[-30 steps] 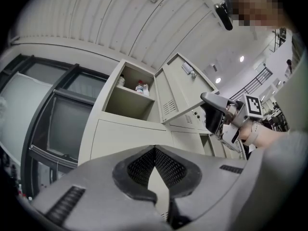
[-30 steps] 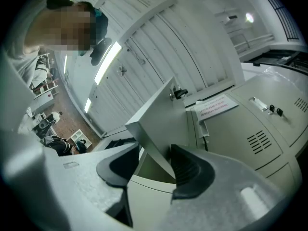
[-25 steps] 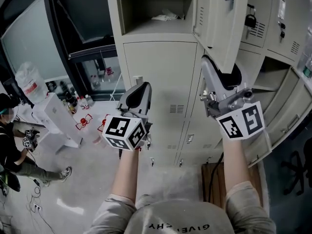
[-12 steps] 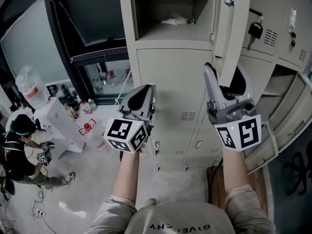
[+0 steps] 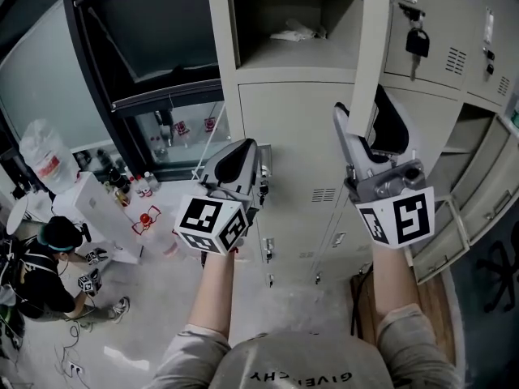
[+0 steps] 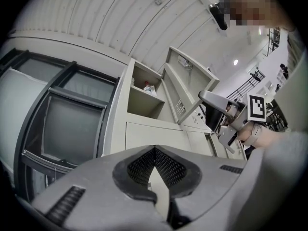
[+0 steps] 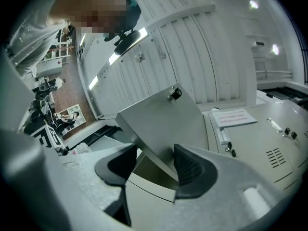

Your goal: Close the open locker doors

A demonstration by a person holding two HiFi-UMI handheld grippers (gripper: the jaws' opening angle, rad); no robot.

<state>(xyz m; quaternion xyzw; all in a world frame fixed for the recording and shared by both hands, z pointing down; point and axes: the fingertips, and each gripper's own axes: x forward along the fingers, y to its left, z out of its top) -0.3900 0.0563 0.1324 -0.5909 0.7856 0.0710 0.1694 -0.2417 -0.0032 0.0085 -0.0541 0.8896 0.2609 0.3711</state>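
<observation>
At the far left a person (image 5: 40,278) crouches on the floor (image 5: 146,314), below a dark-framed window (image 5: 154,47). The left hand-held gripper (image 5: 242,154) is raised before the beige locker bank (image 5: 292,128), in front of a shut door and touching nothing. In the left gripper view its jaws meet at the tips with nothing between them. Above it the top compartment (image 5: 276,6) stands open, with a crumpled white thing (image 5: 296,32) lying inside. The open locker door (image 5: 373,55), at that compartment's right side, juts out toward the camera and shows edge-on. The right hand-held gripper (image 5: 369,128) is under it, with the door's lower edge between its jaws. They stand wide apart and have just been opening. Whether the right pad touches the edge cannot be told. Right of it a small black key or padlock (image 5: 418,40) hangs on a shut door, and the lower doors (image 5: 458,209) at the far right hang ajar
</observation>
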